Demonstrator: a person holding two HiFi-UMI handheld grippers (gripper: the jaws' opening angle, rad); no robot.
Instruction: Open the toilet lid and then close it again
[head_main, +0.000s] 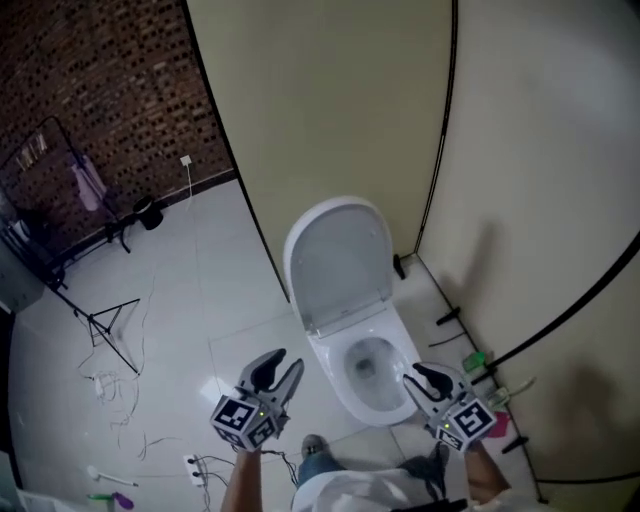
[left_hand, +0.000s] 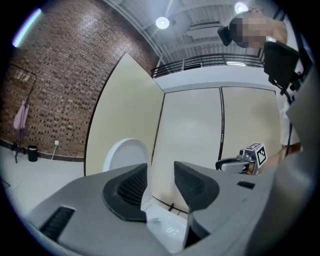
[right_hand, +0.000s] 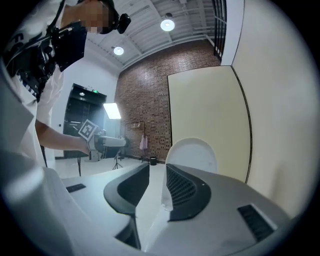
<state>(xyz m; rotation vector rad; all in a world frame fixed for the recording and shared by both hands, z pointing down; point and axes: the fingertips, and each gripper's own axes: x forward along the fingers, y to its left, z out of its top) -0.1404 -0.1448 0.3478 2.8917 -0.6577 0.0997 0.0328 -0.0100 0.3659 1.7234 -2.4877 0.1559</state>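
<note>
Nearest, at 7 o'clock of the head view: left gripper (head_main: 280, 365), jaws pressed nearly together, pinching nothing. At 5 o'clock: right gripper (head_main: 420, 377), jaws likewise pressed together and empty. Both aimed roughly level toward 12 o'clock, short of the toilet and touching no part of it.

Between and just beyond them: toilet bowl (head_main: 332, 372), uncovered. Beyond that, near the centre: lid (head_main: 340, 260), raised, standing near upright on its hinge and leaning back toward the cream partition (head_main: 330, 100) at 12 o'clock.

Judged from that: opening half apparently done, closing half entirely left, with the lid yet to be caught near its top edge and swung down over the bowl.

Lid's inner face turned toward 6 o'clock, toward the person. Long axis from the hinge at the bowl's back up to the rounded top edge, pointing to 12 o'clock, tilted slightly back.
</note>
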